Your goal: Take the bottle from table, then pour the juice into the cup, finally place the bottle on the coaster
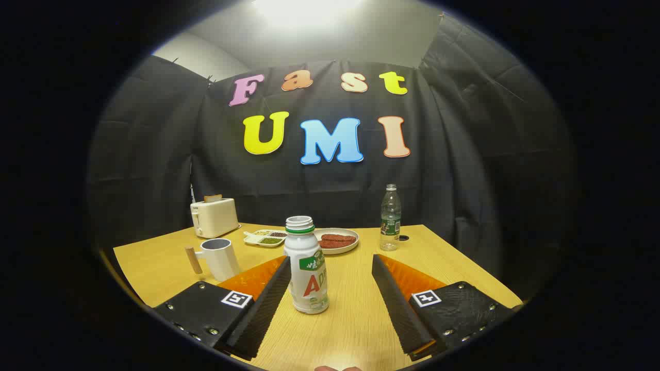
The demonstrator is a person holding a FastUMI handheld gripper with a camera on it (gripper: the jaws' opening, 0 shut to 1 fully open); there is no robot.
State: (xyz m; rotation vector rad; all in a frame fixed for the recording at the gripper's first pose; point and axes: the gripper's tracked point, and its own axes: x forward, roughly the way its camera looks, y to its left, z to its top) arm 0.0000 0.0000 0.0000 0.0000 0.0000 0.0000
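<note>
While tool [331, 259] agape: 2 bottles [308, 273] [390, 219], 1 cup [220, 257]

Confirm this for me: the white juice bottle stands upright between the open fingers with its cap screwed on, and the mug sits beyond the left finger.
One thing is wrong: the white juice bottle has no cap; its threaded neck is bare and open. The rest holds in the gripper view: it stands upright between the open fingers of the gripper, close to the left finger, and the mug sits beyond the left finger.
</note>
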